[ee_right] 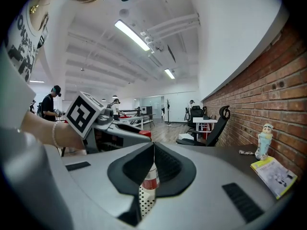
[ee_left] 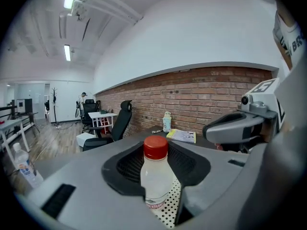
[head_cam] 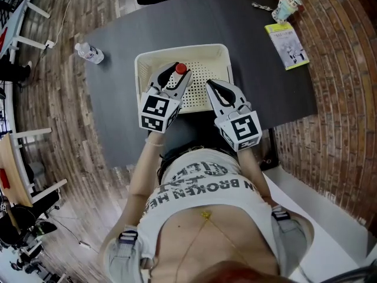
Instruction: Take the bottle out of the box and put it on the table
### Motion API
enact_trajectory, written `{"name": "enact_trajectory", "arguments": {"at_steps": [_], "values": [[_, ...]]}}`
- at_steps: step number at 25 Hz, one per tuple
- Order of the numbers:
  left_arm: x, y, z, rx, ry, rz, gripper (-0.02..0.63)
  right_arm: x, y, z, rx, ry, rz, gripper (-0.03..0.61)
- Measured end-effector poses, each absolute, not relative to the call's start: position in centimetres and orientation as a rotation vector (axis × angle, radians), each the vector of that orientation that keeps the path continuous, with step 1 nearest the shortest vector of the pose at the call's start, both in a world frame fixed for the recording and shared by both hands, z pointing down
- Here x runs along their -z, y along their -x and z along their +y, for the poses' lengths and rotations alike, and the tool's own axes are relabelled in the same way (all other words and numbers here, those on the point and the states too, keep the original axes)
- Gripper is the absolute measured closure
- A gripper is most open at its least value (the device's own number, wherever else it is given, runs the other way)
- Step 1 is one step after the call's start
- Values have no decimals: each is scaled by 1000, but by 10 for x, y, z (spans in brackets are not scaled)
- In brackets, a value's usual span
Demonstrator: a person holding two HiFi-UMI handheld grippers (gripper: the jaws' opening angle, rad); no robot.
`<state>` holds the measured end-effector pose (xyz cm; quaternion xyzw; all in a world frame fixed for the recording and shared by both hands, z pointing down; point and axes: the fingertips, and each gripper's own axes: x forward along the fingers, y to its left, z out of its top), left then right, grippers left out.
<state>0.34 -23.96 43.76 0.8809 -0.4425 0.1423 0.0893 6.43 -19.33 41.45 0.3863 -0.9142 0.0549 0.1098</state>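
Over the cream, perforated plastic box (head_cam: 182,48) on the dark matte tabletop (head_cam: 253,58), the left gripper (head_cam: 175,78) has its ribbed black jaws clamped on the body of the clear, rounded, red-capped bottle (ee_left: 155,176), with the dotted box floor showing beneath it. Just beside it, the right gripper (head_cam: 211,87) hovers with its jaws pressed together, holding nothing.

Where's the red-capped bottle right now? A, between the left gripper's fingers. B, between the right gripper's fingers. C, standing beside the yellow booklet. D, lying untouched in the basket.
A: the left gripper view shows the red-capped bottle upright between the fingers of the left gripper, while the right gripper has its fingers together on nothing.
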Motion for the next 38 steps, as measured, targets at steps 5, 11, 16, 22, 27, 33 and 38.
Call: {"name": "enact_trajectory", "arguments": {"at_steps": [5, 11, 16, 22, 27, 33, 38], "values": [[-404, 5, -240, -396, -2632, -1348, 460, -412, -64, -190, -147, -1121, -2702, 570], [-370, 10, -233, -366, -2645, -1363, 460, -407, -68, -187, -142, -1128, -2714, 569], [-353, 13, -228, -341, -2649, -1380, 460, -405, -72, -186, -149, -1133, -2720, 569], [-349, 14, -223, -352, -2656, -1386, 460, -405, -73, -184, -148, -1132, -2717, 570], [-351, 17, -220, -351, -2643, -1381, 460, -406, -72, -182, -151, -1129, -2716, 569], [-352, 19, -219, -367, -2639, -1384, 460, -404, -69, -180, -150, -1123, -2722, 569], [-354, 20, -216, -356, -2633, -1380, 460, -404, -69, -177, -147, -1122, -2718, 569]]}}
